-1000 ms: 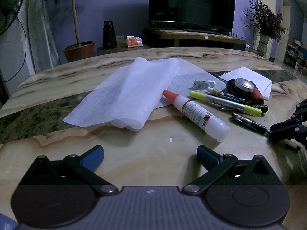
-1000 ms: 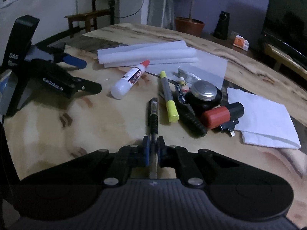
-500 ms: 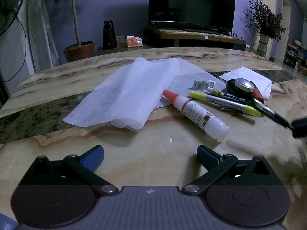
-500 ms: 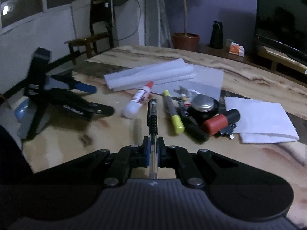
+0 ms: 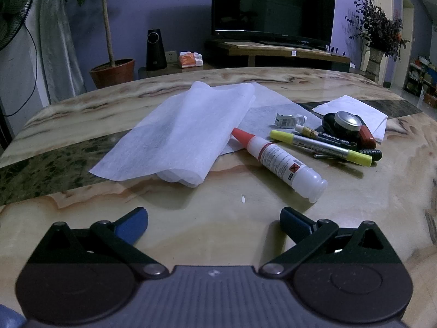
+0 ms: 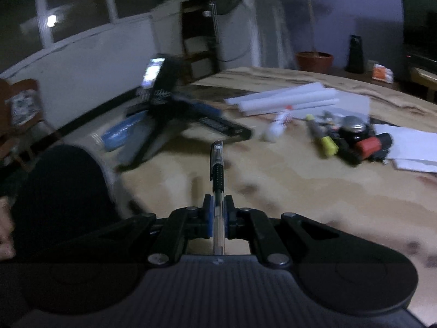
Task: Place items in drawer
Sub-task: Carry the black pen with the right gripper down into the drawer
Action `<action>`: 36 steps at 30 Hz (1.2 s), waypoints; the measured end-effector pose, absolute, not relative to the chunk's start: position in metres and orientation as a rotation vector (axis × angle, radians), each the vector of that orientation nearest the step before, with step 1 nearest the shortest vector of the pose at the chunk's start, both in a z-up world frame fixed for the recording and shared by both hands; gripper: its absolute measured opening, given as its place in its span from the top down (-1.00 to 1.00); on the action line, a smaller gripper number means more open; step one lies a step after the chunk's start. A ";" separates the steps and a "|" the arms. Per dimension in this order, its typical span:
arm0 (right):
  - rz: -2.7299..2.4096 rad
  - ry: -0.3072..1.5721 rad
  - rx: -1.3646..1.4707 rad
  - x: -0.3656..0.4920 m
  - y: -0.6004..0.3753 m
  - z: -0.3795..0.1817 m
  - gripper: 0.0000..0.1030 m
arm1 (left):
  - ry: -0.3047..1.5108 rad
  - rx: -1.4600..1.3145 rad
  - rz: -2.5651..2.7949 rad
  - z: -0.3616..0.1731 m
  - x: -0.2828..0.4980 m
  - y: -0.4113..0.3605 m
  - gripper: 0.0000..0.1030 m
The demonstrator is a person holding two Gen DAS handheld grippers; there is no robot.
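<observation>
The left gripper (image 5: 214,220) stands wide apart over the surface (image 5: 218,218), holding nothing. The right gripper (image 6: 217,211) is clamped on a clear ballpoint pen (image 6: 217,169) that juts forward from its pads. A second ago the pen lay on the surface beside the highlighter (image 5: 319,147); now it is lifted clear and swung leftward. Ahead of the left gripper lie folded tissue sheets (image 5: 177,134), then a red-capped glue bottle (image 5: 281,161), with nothing between.
</observation>
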State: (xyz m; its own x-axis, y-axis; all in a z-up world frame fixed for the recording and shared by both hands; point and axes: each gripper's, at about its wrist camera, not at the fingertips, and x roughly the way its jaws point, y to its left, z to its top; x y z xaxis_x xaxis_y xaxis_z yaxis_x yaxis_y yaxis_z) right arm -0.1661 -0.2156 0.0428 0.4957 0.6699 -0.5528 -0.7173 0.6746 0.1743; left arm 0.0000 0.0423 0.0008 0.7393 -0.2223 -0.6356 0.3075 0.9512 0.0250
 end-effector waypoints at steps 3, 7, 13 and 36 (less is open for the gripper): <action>0.912 0.652 -0.110 -0.190 -0.214 0.038 0.83 | 0.679 0.131 -0.292 0.001 0.000 0.042 -0.99; 0.950 0.737 -0.198 -0.207 -0.199 0.015 0.83 | 0.679 0.131 -0.292 0.001 0.000 0.042 -0.99; 0.942 0.844 -0.326 -0.217 -0.175 -0.022 0.83 | 0.679 0.131 -0.292 0.001 0.000 0.042 -0.99; 0.716 1.077 -0.510 -0.176 -0.133 -0.126 0.83 | 0.679 0.131 -0.292 0.001 0.000 0.042 -0.99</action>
